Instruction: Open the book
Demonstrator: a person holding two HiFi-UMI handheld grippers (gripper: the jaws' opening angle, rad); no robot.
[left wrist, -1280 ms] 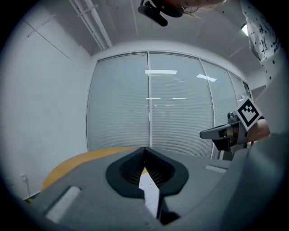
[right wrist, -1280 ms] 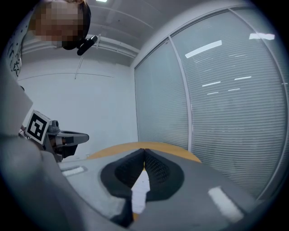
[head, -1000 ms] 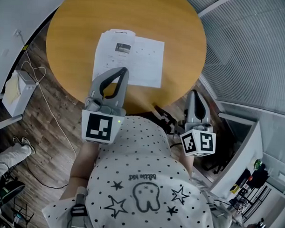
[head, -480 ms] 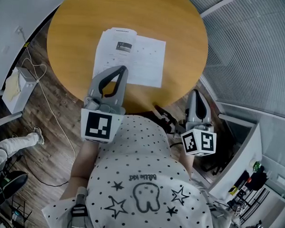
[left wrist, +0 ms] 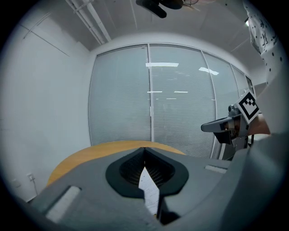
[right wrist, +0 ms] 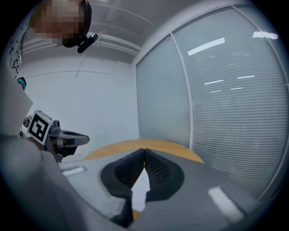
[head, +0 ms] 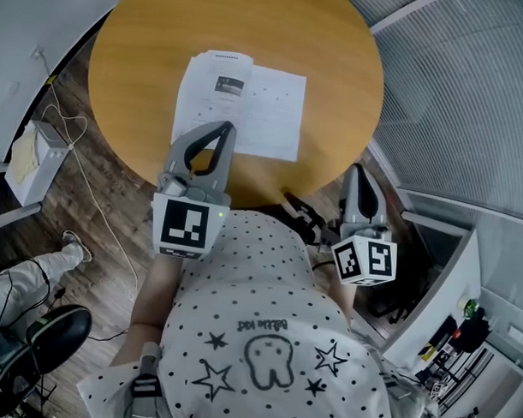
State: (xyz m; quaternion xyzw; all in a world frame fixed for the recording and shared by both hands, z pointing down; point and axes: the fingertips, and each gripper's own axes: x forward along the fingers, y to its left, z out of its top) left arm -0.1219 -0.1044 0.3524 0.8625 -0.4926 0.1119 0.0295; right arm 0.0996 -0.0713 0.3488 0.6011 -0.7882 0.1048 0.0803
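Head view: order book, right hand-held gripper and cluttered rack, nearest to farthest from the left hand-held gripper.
1. book: on the table, at the left hand-held gripper's tips.
2. right hand-held gripper: to the right, beside the table's edge.
3. cluttered rack: far lower right.

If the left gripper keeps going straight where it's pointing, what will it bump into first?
Probably the white book lying on the round wooden table. The shut left gripper points slightly down toward it, though its height above the table is hard to judge.

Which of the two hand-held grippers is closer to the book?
The left hand-held gripper: its tip is beside the book, while the right hand-held gripper hangs off by the table rim.
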